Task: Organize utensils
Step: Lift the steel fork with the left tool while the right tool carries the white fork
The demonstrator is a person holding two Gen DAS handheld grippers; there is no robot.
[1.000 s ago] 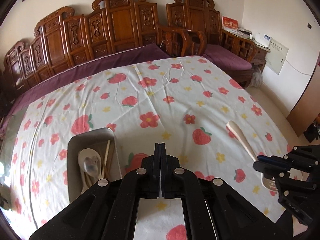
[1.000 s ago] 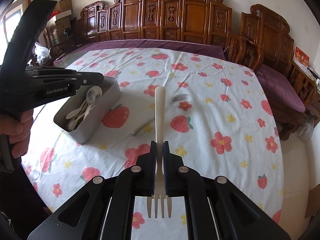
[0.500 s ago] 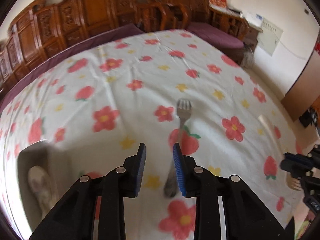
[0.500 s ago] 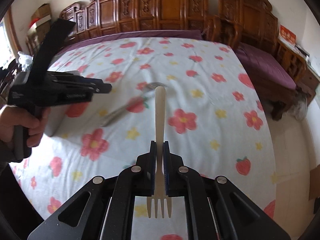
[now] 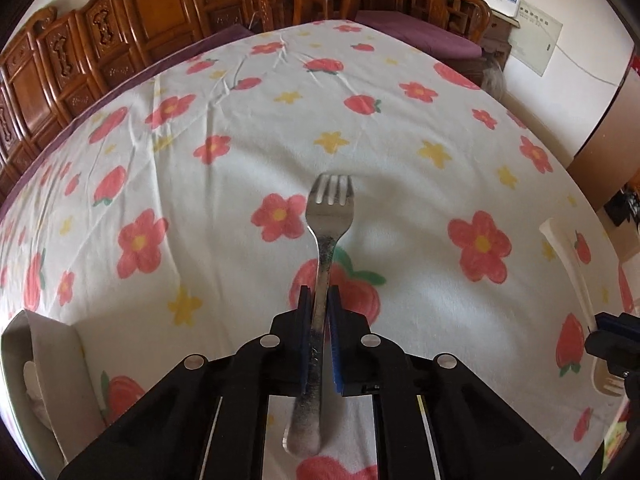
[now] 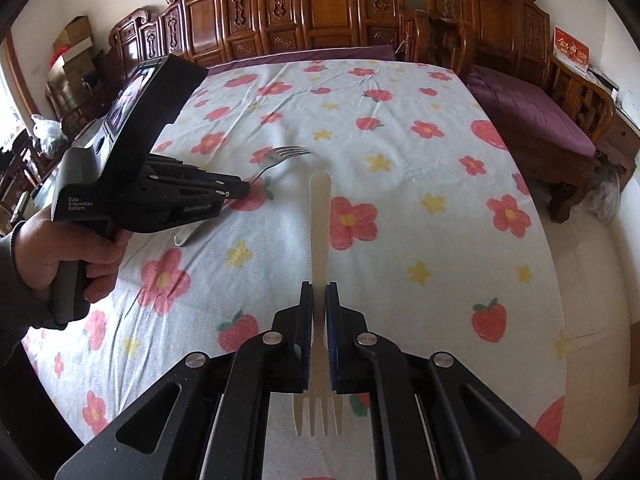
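Left tongs (image 5: 319,334) straddling metal fork (image 5: 325,248) handle on floral-clothed surface (image 5: 400,152), grip unconfirmed; right tongs (image 6: 319,334) clenched on pale disposable fork (image 6: 319,272).

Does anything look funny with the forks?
A little: the pale fork sits backwards in the right tongs, prongs toward the camera. The metal fork in the left tongs points forward.
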